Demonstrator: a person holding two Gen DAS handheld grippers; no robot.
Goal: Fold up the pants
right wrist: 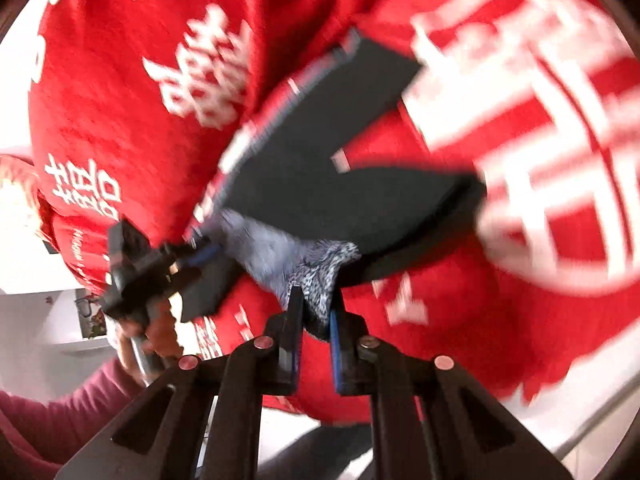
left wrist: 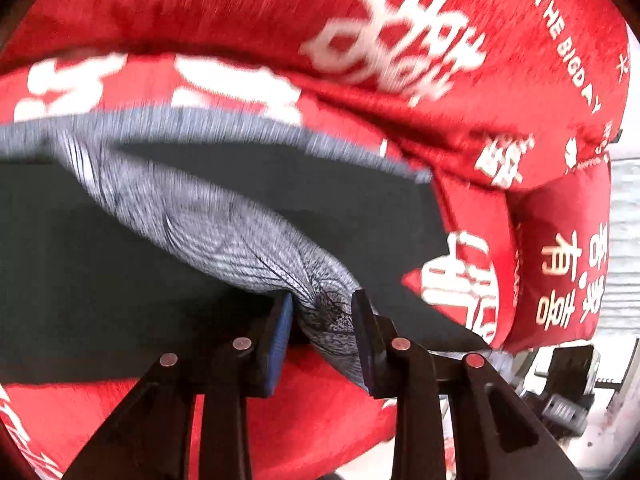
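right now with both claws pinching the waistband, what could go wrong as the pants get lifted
1. Both the left claw and the right claw hold only a bunched bit of grey waistband, so the fabric could slip out.
2. The dark pants hang with legs splayed apart, so the fold may land crooked.
3. The rumpled red bedding underneath could snag or drag along.

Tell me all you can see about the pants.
The pants are dark, almost black, with a grey ribbed waistband that looks knitted. They lie spread on a red bedcover, legs apart. The left gripper and the right gripper each pinch the waistband, bunching it.
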